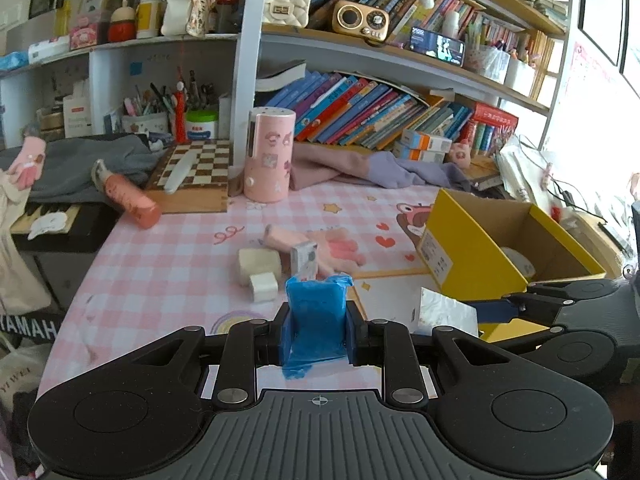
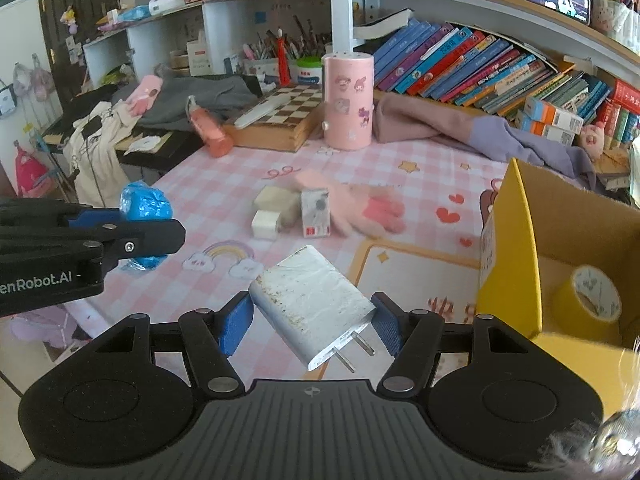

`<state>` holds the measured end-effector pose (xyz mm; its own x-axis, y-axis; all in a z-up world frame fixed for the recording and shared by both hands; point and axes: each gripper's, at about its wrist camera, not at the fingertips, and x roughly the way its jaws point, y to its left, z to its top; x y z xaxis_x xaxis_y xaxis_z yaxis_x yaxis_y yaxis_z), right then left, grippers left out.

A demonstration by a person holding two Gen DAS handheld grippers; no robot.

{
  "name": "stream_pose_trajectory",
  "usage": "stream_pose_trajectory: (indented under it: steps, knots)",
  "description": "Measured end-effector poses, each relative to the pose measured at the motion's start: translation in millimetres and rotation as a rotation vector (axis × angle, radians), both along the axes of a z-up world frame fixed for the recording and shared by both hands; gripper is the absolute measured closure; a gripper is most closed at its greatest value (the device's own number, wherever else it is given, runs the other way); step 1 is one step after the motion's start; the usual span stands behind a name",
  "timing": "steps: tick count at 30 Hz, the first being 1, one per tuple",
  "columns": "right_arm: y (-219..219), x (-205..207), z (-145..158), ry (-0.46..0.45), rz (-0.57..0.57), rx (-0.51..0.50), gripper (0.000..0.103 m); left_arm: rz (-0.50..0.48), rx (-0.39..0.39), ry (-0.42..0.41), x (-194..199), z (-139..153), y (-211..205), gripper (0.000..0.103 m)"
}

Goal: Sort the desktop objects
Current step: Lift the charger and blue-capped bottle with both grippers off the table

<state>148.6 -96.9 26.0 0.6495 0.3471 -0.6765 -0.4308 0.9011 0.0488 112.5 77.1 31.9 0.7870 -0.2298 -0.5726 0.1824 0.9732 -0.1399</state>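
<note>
Left wrist view: the left gripper (image 1: 316, 330) is clamped tight on a blue packet (image 1: 316, 320), held above the near edge of a pink checked desk (image 1: 172, 256). Right wrist view: the right gripper (image 2: 312, 320) has its jaws about half apart and pressed on the sides of a white charger (image 2: 314, 300), tilted with its prongs pointing near and down. Both loads hang clear of the desk. To the right stands a yellow box (image 2: 508, 264), open on top, with a roll of yellow tape (image 2: 592, 296) inside; the charger is just left of it. In the middle of the desk lie a cream block (image 1: 258, 264), a white cube (image 1: 264, 286) touching its near side, a small grey box (image 1: 304, 260) and a pink glove (image 1: 320, 248). Farther off, a pink canister (image 1: 268, 156) stands upright beside a chessboard (image 1: 192, 176), with a pink bottle (image 1: 130, 200) lying on its side to the left. Books (image 1: 360, 112) lean along the far shelf.
</note>
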Motion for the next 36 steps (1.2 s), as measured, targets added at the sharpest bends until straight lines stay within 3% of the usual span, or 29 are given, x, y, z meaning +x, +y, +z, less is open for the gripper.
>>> stream_pose_trajectory:
  steps: [20,36]
  knots:
    - [8.8,-78.4,-3.9,0.008,-0.008,0.008,0.041,-0.027,0.011,0.003,-71.4,-1.1,6.0,0.079]
    - [-11.7,-125.6,-8.7,0.034,-0.13,0.029,0.041,-0.136,0.001,0.014,-101.1,-5.9,-7.4,0.079]
